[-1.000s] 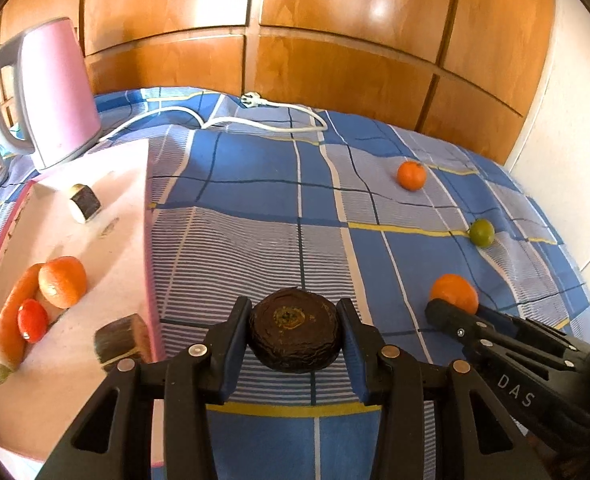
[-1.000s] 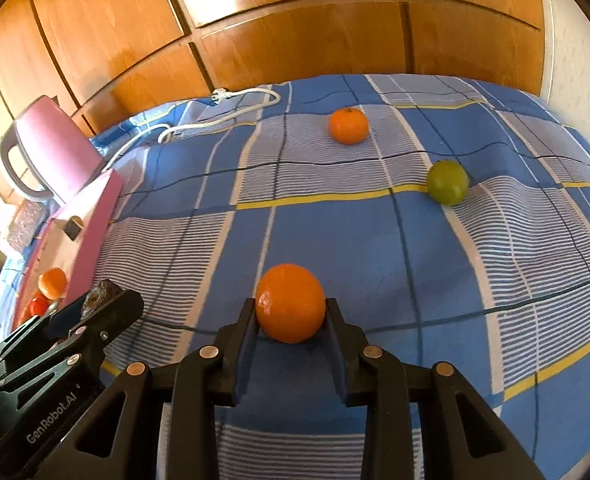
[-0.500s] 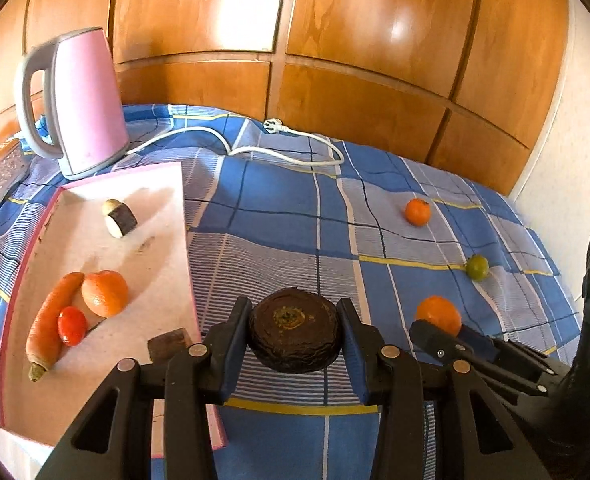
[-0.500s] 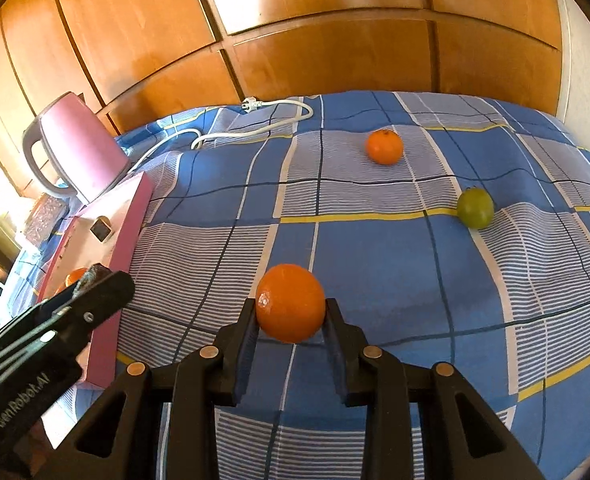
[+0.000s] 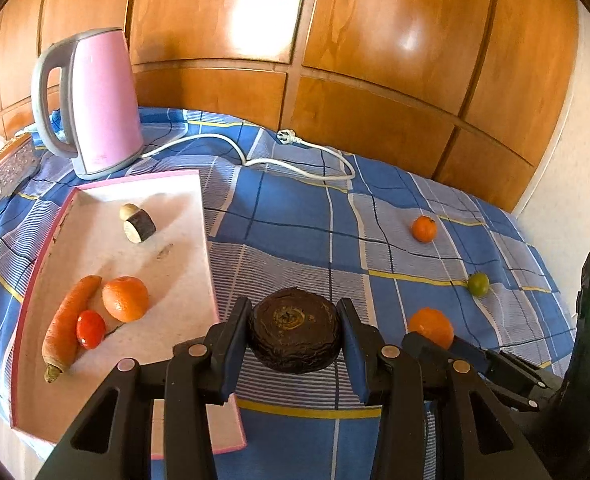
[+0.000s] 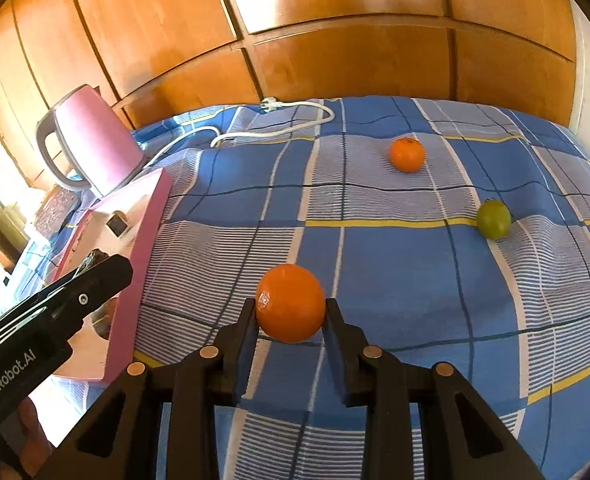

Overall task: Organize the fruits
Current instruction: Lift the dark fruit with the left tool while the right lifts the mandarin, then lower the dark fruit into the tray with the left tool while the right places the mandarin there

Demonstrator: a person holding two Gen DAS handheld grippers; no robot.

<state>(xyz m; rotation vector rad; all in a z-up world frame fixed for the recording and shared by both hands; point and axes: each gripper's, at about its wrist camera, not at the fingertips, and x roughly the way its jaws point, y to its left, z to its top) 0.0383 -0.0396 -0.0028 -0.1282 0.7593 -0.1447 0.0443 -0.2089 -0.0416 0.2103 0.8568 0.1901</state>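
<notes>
Both loads have risen off the blue checked bed: left fingers (image 5: 295, 330) pinching a dark wrinkled round fruit (image 5: 295, 330), right fingers (image 6: 290, 312) pinching a smooth orange (image 6: 290, 302). Carrying step; next, lower them into the pink tray (image 5: 183, 240) at left.

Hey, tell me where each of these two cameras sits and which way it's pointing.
Left wrist view: sits behind the left gripper, looking down over the checked blue cloth; its jaws hold a dark brown round root.
Right wrist view: sits behind the right gripper, angled down likewise; its jaws hold an orange fruit.
Shared: pink kettle, pink tray, small green fruit.
</notes>
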